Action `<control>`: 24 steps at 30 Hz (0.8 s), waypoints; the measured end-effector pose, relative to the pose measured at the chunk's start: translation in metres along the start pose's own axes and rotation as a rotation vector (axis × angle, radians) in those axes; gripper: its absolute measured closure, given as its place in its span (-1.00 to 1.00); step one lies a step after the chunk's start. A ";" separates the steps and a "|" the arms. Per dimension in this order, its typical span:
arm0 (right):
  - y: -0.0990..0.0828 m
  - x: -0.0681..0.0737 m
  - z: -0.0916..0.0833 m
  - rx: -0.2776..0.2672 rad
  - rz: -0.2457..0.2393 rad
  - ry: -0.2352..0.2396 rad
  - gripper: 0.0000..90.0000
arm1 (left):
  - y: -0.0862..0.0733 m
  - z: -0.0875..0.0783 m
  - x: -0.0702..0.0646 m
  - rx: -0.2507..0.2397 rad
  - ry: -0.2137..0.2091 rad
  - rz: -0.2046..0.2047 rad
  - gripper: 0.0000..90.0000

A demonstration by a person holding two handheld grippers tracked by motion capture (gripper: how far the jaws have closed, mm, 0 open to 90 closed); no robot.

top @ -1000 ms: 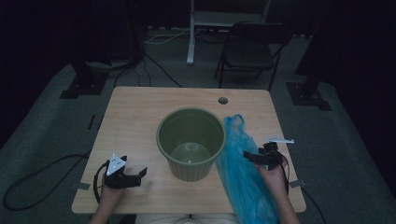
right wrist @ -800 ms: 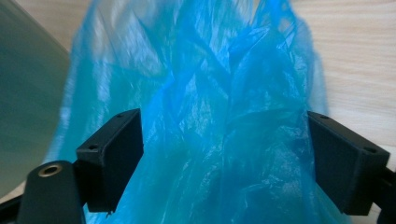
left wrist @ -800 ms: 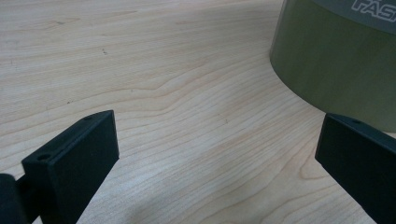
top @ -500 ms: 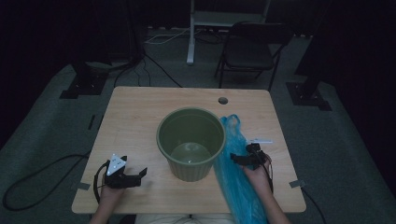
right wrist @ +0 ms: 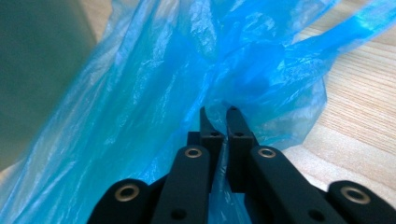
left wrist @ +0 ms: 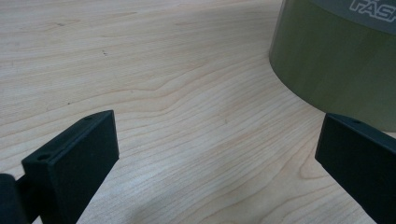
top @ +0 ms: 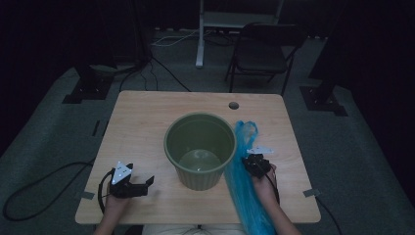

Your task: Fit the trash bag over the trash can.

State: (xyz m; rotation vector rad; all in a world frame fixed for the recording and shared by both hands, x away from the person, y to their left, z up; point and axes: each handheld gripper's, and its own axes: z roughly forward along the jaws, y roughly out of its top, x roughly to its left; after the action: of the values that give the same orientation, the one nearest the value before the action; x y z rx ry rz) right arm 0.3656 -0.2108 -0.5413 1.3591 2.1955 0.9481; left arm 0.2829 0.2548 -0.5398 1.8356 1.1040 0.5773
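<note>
A green plastic bucket (top: 199, 149) stands upright in the middle of the wooden table (top: 142, 125). Its wall fills the upper right of the left gripper view (left wrist: 336, 70). A crumpled blue plastic bag (top: 242, 196) lies along the bucket's right side and hangs over the near edge. My right gripper (top: 247, 162) rests on the bag. Its jaws have just been closing, and in the right gripper view they (right wrist: 219, 114) pinch a fold of the blue bag (right wrist: 154, 79). My left gripper (top: 147, 183) sits low at the near left, jaws wide apart (left wrist: 219, 140) over bare wood.
A round cable hole (top: 233, 105) sits near the table's far edge. A folding chair (top: 264, 49) and stand legs are on the floor beyond. A cable (top: 44, 181) trails off to the left. Bare wood stretches left of the bucket.
My right gripper moved left and slightly down onto the blue bag beside the bucket, and its jaws went from open to shut on the plastic. The left gripper stayed where it was.
</note>
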 end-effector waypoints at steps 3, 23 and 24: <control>0.000 -0.010 -0.007 -0.037 0.057 0.006 1.00 | 0.000 0.000 0.002 -0.003 -0.002 -0.011 -1.00; 0.070 -0.043 -0.142 -0.504 0.175 0.031 1.00 | 0.000 0.001 0.001 0.009 -0.012 -0.009 -1.00; 0.074 -0.043 -0.148 -0.522 0.175 0.032 1.00 | 0.000 0.001 0.001 0.009 -0.011 -0.008 -1.00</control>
State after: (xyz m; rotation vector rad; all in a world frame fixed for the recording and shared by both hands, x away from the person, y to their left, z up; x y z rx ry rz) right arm 0.3381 -0.2775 -0.3864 1.2896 1.6907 1.4867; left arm 0.2844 0.2553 -0.5401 1.8393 1.1077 0.5577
